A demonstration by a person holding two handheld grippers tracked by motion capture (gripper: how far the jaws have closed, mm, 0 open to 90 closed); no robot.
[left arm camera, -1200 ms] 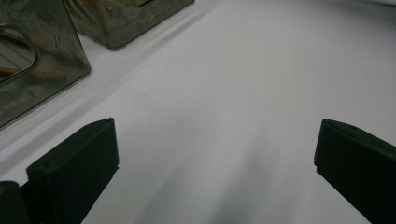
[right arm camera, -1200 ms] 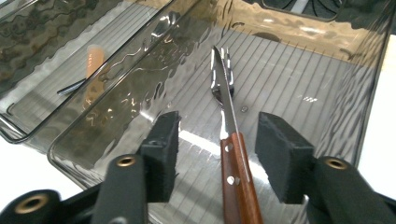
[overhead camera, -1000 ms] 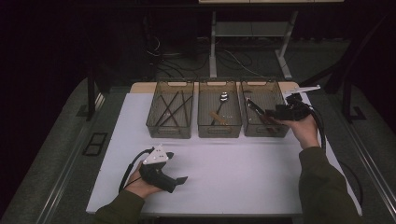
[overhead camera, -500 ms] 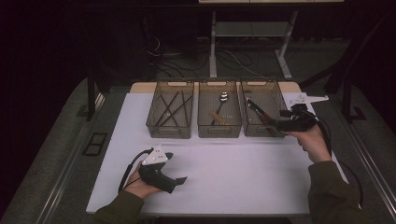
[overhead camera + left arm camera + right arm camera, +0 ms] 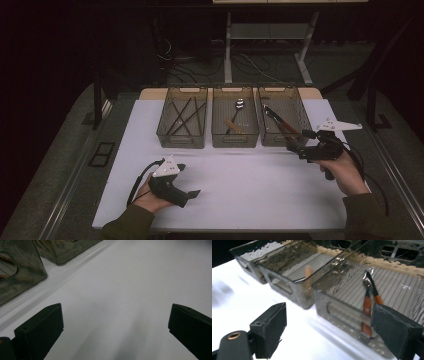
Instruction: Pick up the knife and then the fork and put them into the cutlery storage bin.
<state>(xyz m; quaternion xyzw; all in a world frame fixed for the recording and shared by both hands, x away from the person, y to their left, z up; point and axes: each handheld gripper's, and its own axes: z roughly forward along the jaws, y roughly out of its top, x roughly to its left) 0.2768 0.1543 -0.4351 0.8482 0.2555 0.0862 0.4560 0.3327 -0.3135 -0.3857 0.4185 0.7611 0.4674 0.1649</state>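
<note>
Orange-handled black tongs point(image 5: 278, 122) point(image 5: 368, 303) lie in the right one of three smoky plastic bins point(image 5: 301, 107). My right gripper point(image 5: 296, 145) point(image 5: 332, 332) hovers low over the white mat just in front of that bin, pointing left at its front wall. Its jaws have just been opening and stand wide, with nothing between them. My left gripper point(image 5: 194, 192) point(image 5: 115, 330) rests near the front left of the mat, open and holding nothing.
The left bin point(image 5: 165, 125) holds several dark sticks. The middle bin point(image 5: 216, 116) holds a spoon point(image 5: 238, 107) and a wooden-handled piece point(image 5: 232, 126). The white mat point(image 5: 250, 185) stretches bare between the two hands. Table legs and cables stand beyond the far edge.
My right hand has drawn back from over the right bin toward the near right side of the mat, and its jaws have spread wider. The left hand has stayed put.
</note>
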